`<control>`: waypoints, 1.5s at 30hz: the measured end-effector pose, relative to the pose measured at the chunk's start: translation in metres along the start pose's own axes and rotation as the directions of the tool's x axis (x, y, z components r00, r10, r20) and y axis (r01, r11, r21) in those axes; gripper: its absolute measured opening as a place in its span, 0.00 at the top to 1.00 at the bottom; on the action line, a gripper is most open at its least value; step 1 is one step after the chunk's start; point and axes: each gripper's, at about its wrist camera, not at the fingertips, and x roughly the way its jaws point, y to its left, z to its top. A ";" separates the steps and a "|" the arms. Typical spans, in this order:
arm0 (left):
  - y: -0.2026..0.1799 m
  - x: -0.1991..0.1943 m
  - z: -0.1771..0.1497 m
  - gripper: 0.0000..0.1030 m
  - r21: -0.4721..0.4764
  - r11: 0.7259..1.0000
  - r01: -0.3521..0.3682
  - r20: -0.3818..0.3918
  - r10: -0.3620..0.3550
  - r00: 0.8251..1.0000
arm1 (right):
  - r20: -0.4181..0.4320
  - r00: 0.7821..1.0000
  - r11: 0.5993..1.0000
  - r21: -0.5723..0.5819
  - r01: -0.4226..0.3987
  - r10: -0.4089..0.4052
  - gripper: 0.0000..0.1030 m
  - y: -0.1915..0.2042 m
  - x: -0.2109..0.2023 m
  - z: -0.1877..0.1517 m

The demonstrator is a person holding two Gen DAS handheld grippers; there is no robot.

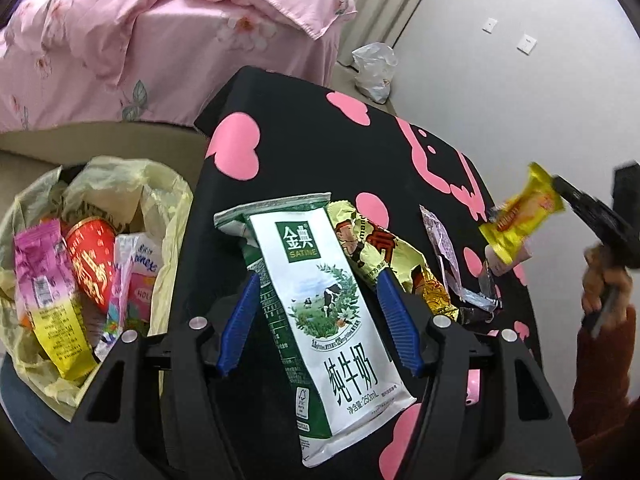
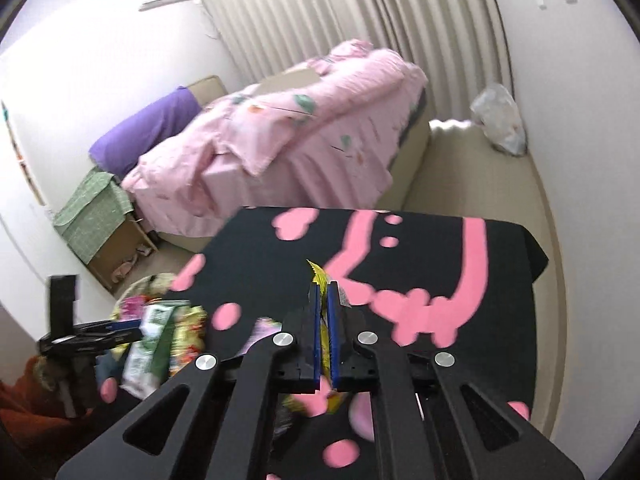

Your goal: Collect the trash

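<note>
A white and green milk carton (image 1: 320,300) sits askew between the blue pads of my left gripper (image 1: 317,276), over the black table cloth with pink hearts (image 1: 320,140). The left pad (image 1: 244,312) lies against its green side, and the jaws are shut on it. My right gripper (image 2: 324,292) is shut on a yellow snack wrapper (image 2: 320,276) and holds it above the table; the left wrist view shows that wrapper (image 1: 520,216) at the far right. A gold wrapper (image 1: 400,256) and a clear one (image 1: 444,240) lie on the cloth. The trash bag (image 1: 168,208) at the left holds several wrappers.
A bed with a pink quilt (image 1: 160,40) stands behind the table. A white plastic bag (image 1: 374,72) lies on the floor by the curtain. A low cabinet under a green cloth (image 2: 96,216) is beside the bed. A hand and red sleeve (image 1: 604,280) hold the right gripper.
</note>
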 end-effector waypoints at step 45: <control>-0.008 0.037 0.025 0.39 0.037 0.992 -0.123 -0.114 0.127 0.985 | 0.037 0.996 0.995 -0.049 0.083 -0.082 0.92 0.085 -0.021 -0.074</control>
